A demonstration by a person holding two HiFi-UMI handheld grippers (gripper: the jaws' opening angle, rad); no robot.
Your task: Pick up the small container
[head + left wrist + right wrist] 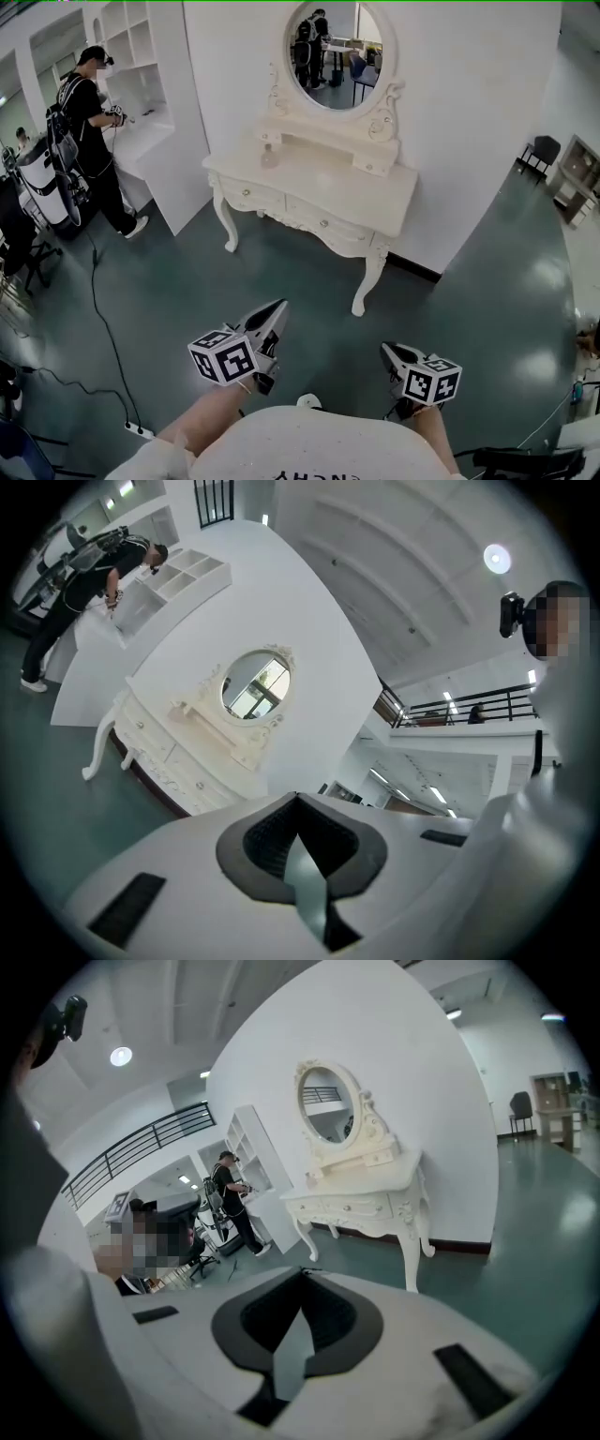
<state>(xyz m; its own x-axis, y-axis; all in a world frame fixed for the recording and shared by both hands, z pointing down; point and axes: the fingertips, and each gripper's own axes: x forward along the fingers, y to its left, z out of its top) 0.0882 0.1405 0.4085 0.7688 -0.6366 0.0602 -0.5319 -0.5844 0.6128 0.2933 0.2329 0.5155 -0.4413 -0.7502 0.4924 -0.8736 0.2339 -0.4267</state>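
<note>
Two grippers, each with its two fingers together and nothing between them. On the left gripper (pixel 298 797) the fingers (pixel 267 841) are dark and ribbed inside pale smooth shells, and they meet at a point. The right gripper (pixel 302 1271) looks the same. Both hang over a glossy dark-green floor (pixel 169 281), well apart from the one white counter (pixel 328 187), a carved piece with curved legs and one oval mirror (pixel 335 54). One small container (pixel 269 157) stands on the counter's left part, below the mirror (pale, too small to tell its contents). One person (pixel 94 122) stands by white shelves (pixel 131 47).
</note>
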